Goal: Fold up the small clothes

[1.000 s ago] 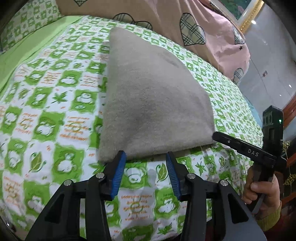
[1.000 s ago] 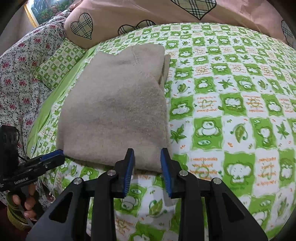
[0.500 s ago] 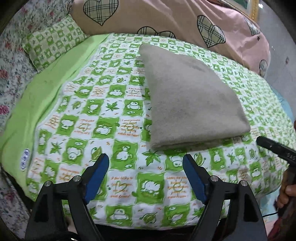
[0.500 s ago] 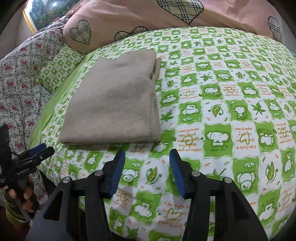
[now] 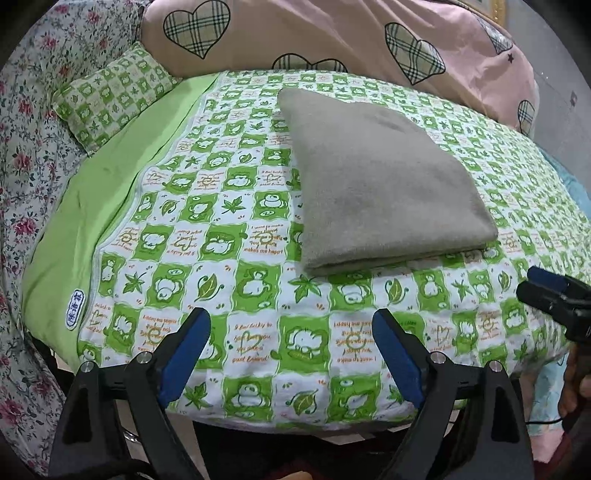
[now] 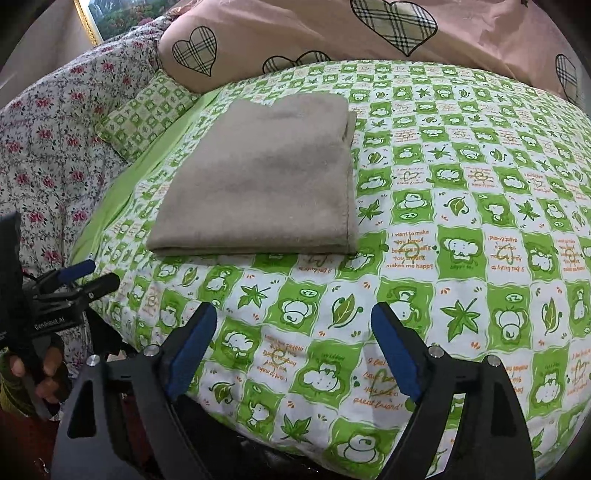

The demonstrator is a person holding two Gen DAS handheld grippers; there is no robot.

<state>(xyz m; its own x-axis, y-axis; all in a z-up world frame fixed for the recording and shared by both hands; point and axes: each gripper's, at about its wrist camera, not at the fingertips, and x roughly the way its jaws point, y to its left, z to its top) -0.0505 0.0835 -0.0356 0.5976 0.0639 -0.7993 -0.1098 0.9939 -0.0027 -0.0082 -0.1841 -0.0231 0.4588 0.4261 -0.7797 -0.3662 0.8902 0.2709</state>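
Left wrist view shows the left gripper (image 5: 290,350) with its blue-padded jaws spread wide and nothing between them; they have just been opening, having stood close together at the near hem of the folded grey-beige fleece garment (image 5: 373,177) a second ago. Both grippers now sit back from it, over the near edge of the green-and-white checked cartoon-print quilt (image 5: 229,236). The right gripper (image 6: 293,350) matches: jaws wide, just opened further, empty, with only quilt showing between the pads.

One garment lies flat on the quilt as a neat rectangle, far from both grippers, toward the middle of the bed; from the right wrist view it sits to the left (image 6: 266,184).

Counting: two grippers, one folded garment, one small green checked pillow (image 5: 110,96) at far left, one pink cover with plaid hearts (image 5: 332,33) along the far side, one floral bedspread (image 5: 26,147) at left. A hand (image 6: 40,373) grips the left tool's handle at near left in the right wrist view.
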